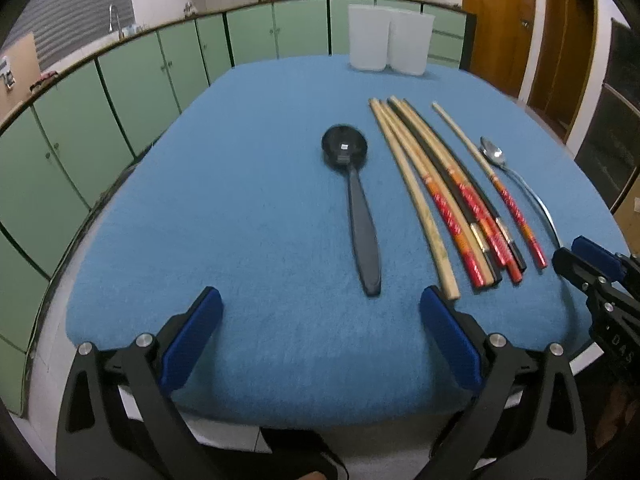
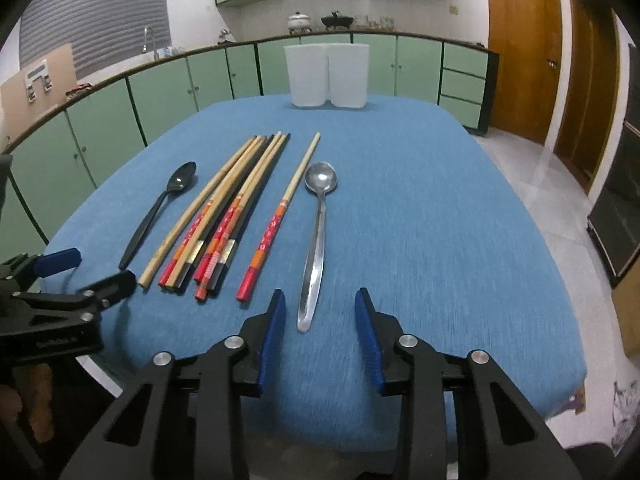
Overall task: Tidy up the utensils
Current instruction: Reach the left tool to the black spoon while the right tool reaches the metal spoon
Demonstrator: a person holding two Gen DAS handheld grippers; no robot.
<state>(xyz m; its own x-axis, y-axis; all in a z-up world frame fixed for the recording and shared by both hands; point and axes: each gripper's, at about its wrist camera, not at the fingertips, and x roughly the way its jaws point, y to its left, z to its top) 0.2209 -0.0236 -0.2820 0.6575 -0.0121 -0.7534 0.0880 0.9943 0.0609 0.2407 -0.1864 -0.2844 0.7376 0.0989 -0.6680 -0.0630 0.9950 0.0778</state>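
Note:
A black plastic spoon (image 1: 354, 196) (image 2: 158, 212) lies on the blue tablecloth (image 1: 240, 200). To its right lie several wooden chopsticks with red ends (image 1: 444, 196) (image 2: 224, 208), one lone chopstick (image 2: 280, 216), and a metal spoon (image 1: 516, 180) (image 2: 318, 232). Two white containers (image 1: 386, 38) (image 2: 326, 74) stand at the far edge. My left gripper (image 1: 320, 300) is open and empty, just short of the black spoon's handle. My right gripper (image 2: 320, 300) is open and empty, its fingers either side of the metal spoon's handle end.
Green kitchen cabinets (image 1: 120, 80) run behind and left of the table. Wooden doors (image 2: 524, 48) stand at the right. The table's near edge (image 1: 280, 420) lies under the grippers. The tablecloth's right half (image 2: 440, 220) is bare.

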